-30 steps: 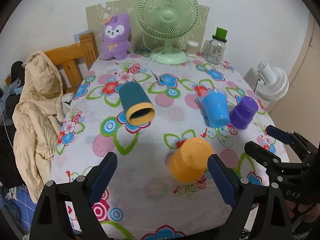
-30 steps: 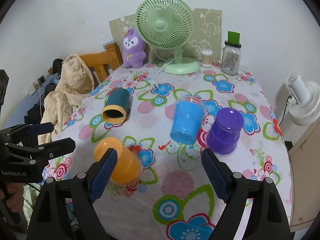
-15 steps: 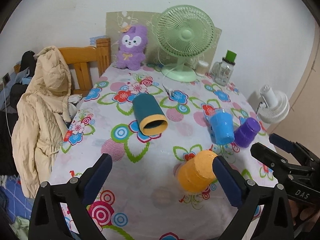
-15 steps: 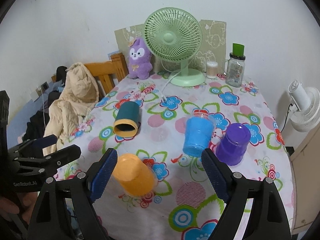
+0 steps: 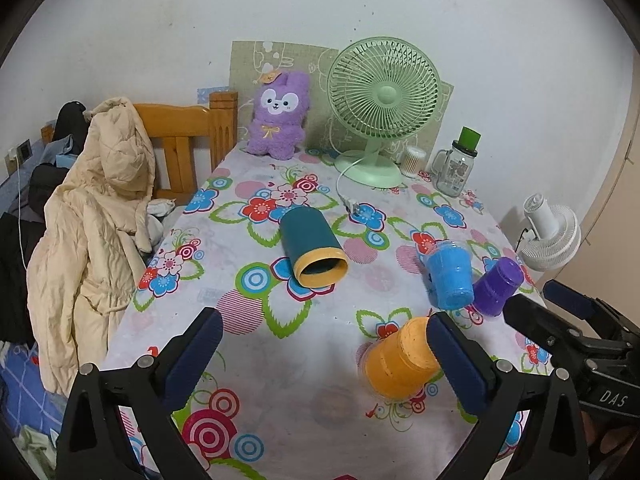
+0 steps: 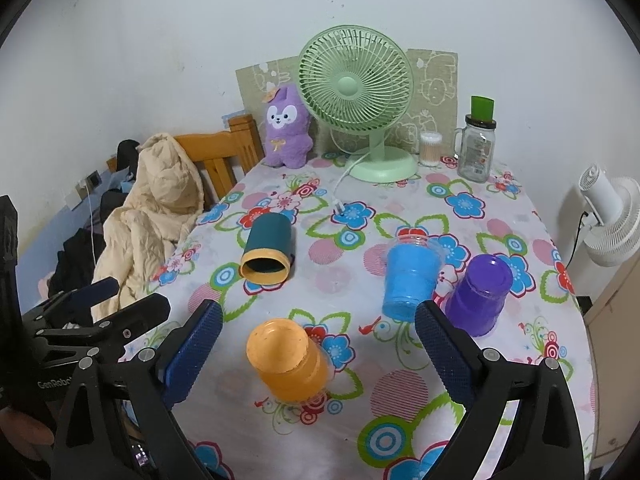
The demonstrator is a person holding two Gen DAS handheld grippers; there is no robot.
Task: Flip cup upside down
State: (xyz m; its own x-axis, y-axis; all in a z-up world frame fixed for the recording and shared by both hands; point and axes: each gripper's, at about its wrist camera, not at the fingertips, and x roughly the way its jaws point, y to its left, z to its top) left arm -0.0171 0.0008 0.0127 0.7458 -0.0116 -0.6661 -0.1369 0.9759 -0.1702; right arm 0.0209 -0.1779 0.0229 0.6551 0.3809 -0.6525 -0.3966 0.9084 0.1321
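Both your grippers are above the near edge of the floral-print tablecloth table (image 6: 500, 208), holding nothing. Your left gripper (image 5: 324, 360) has its blue-padded jaws spread wide; your right gripper (image 6: 318, 350) is just as wide apart. The orange plastic cup (image 6: 286, 364) stands upside down, base up, near the front edge; in the right wrist view it sits between the right gripper's fingers without touching either pad, and in the left wrist view it's just beside your left gripper's right finger, contact unclear. The teal cup with a yellow rim (image 5: 312, 246) lies on its side mid-table, mouth facing you, well apart from both grippers. The blue plastic cup (image 6: 412, 276) is inverted right of centre, over what looks like a clear cup underneath. The purple plastic cup (image 6: 480, 294) is also inverted, just beside the blue one on its right. At the far edge: the mint-green desk fan (image 6: 356, 92), the purple plush bunny (image 6: 286, 130) to its left, the glass jar with a green lid (image 6: 478, 148) to its right. A beige padded jacket (image 5: 92, 216) hangs over the wooden chair (image 5: 188, 136) on the left. A white fan (image 6: 610, 216) stands off the table, far right.
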